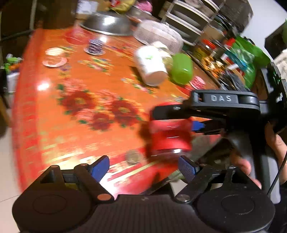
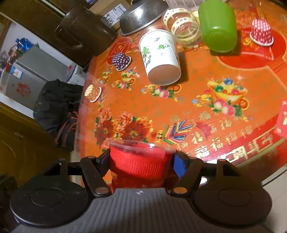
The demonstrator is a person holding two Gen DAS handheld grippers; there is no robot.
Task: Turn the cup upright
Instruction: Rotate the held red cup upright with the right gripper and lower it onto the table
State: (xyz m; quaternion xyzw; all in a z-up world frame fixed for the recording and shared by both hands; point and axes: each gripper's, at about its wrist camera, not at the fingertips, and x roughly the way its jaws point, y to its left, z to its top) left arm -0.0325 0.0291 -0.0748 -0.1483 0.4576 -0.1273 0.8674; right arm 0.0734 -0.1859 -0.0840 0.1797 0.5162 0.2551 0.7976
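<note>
While the clear plastic cup with the red knitted sleeve (image 2: 140,161) sits clamped between the blue pads of the right gripper (image 2: 140,162), low in the centre of the right wrist view, its transparent rim points away from the camera over the orange flowered tablecloth (image 2: 206,86). From the left wrist view the same cup shows at lower right, blurred, apparently lifted off the cloth, though I can't be sure. The left gripper (image 1: 143,167) stands spread wide at the bottom of that view, holding nothing.

My worry is the sleeve: the pads bite on knit rather than plastic, so the cup could slip or twist inside it while being turned. A thin plastic wall might also buckle under a hard squeeze. Set down tilted, it could roll.

Further up the frame stand a white paper cup with green leaf print (image 2: 160,57), upside down, a lime green plastic cup (image 2: 218,26) and a steel colander (image 2: 141,16). Raised letters "DAS" show on the right gripper's body in the left wrist view; gold Chinese characters, including 福, run along the cloth's red border at lower right.
</note>
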